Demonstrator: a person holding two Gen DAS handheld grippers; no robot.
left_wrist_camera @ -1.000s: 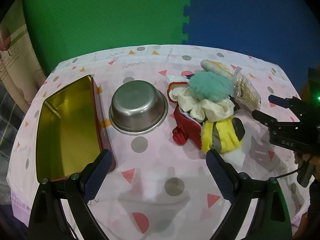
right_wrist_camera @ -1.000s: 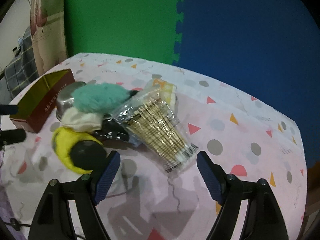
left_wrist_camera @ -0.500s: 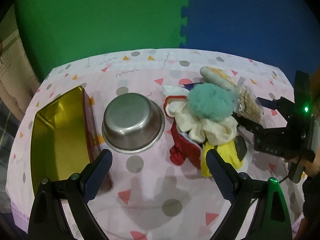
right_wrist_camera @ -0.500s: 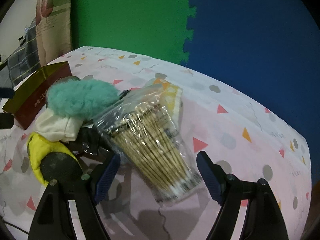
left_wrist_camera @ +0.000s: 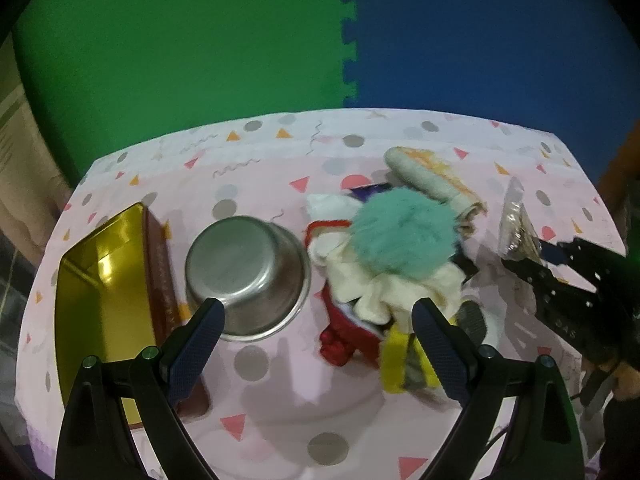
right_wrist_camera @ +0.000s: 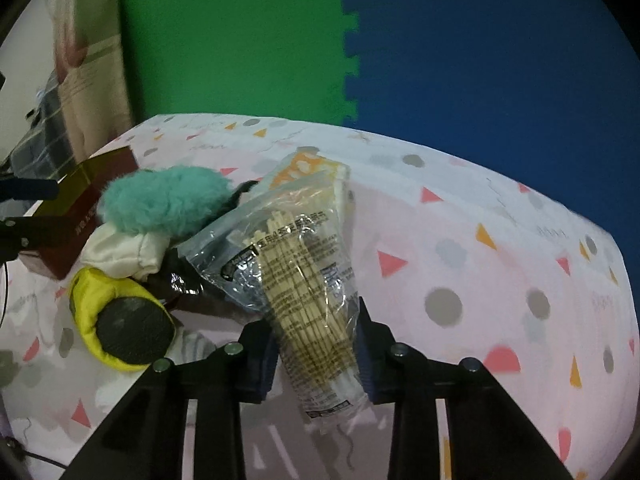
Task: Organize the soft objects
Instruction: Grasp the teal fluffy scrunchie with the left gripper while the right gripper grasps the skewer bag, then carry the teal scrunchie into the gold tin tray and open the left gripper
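Around the chopstick packet (right_wrist_camera: 310, 280), right hand-held gripper (right_wrist_camera: 316, 346) has now closed

Tin box (left_wrist_camera: 100, 280) at table's (left_wrist_camera: 280, 400) left; bowl (left_wrist_camera: 246, 276) just right of it. Soft pile (left_wrist_camera: 384, 264) right of bowl; fluffy ball (left_wrist_camera: 404, 232) on top, packet (right_wrist_camera: 308, 276) at pile's right.

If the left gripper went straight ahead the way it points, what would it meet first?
Probably the steel bowl, upside down just past the left gripper, or the red pouch at the edge of the soft pile. Depth is unclear.
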